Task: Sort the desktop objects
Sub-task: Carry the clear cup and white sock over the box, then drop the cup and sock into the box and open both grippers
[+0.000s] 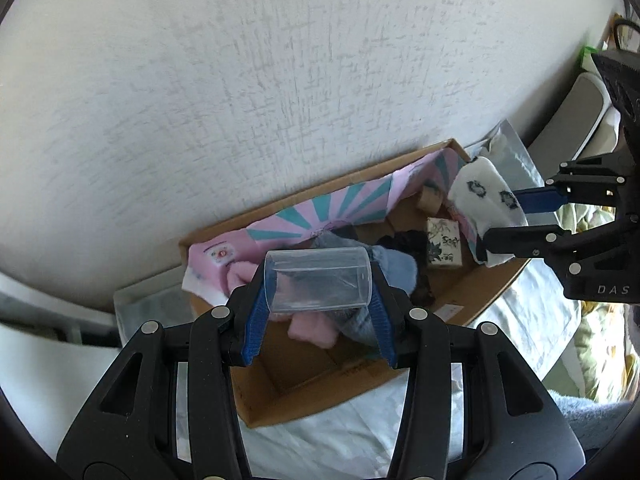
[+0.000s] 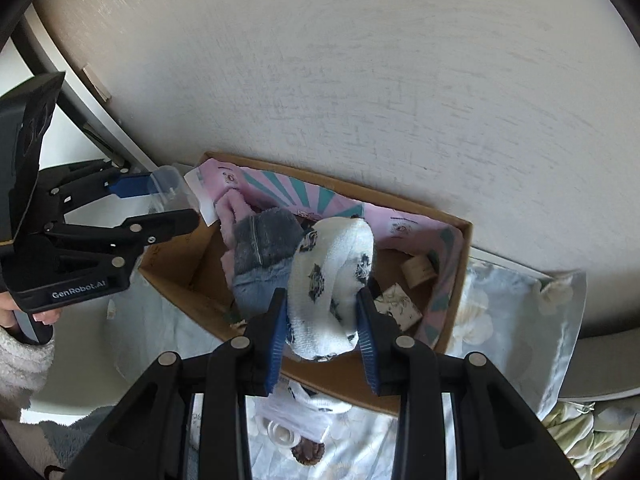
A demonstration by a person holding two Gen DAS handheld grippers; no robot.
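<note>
One open brown cardboard box (image 1: 460,304) is seen against a textured white wall (image 1: 240,80), resting on a pale floral cloth (image 1: 340,440). One pink sheet with teal rays (image 1: 344,204) is draped along the box's far edge. Two black grippers with blue pads are counted. The left gripper (image 1: 320,320) is clenched on one clear plastic cylinder (image 1: 318,280), held sideways above the box's left end. The right gripper (image 2: 322,344) is clamped on one white sock with dark flower prints (image 2: 332,280), held over the box's near edge. Inside the box lie one blue-grey fuzzy sock (image 2: 260,256), one pink fuzzy sock (image 1: 310,330), one small printed carton (image 1: 442,248) and one small wooden block (image 2: 418,272). Only the right wrist view shows a small white ring (image 2: 282,434) on the cloth before the box's near edge, and the holder's hand (image 2: 24,316) on the left gripper's handle.
</note>
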